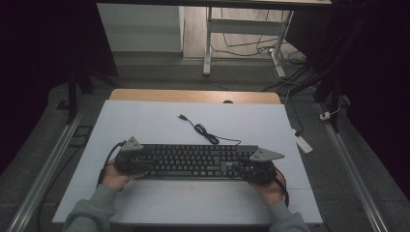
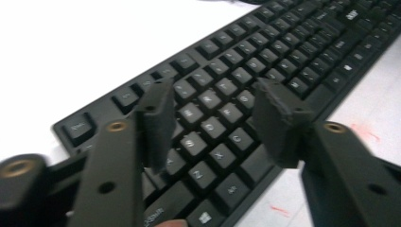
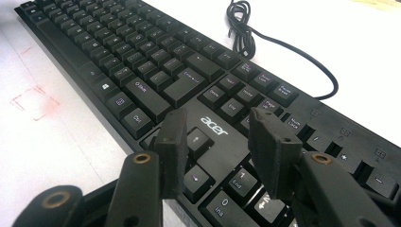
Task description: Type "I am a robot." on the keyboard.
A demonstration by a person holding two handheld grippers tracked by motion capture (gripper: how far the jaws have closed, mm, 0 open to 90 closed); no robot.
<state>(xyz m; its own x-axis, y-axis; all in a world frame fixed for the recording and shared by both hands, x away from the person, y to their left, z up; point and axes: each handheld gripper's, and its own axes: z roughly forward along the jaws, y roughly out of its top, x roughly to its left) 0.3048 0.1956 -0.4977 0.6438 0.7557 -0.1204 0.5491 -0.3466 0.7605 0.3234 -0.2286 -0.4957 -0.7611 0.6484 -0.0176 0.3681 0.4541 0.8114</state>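
Observation:
A black Acer keyboard (image 1: pixel 193 162) lies across the white tabletop (image 1: pixel 145 121), near the person's side. Its cable (image 1: pixel 203 130) curls away toward the back, with the plug (image 1: pixel 182 117) lying loose. My left gripper (image 1: pixel 145 164) is at the keyboard's left end. In the left gripper view its jaws (image 2: pixel 213 101) stand apart just over the letter keys (image 2: pixel 246 61), with nothing between the pads. My right gripper (image 1: pixel 239 168) is at the right end. Its jaws (image 3: pixel 215 125) are apart over the arrow keys and number pad (image 3: pixel 142 61), gripping nothing. The cable (image 3: pixel 250 38) runs off behind.
Faint red marks (image 3: pixel 33 101) are drawn on the table in front of the keyboard. A wooden strip (image 1: pixel 193 95) borders the table's far edge. On the floor at the right lies a power strip (image 1: pixel 303 143). Metal rails run along both sides.

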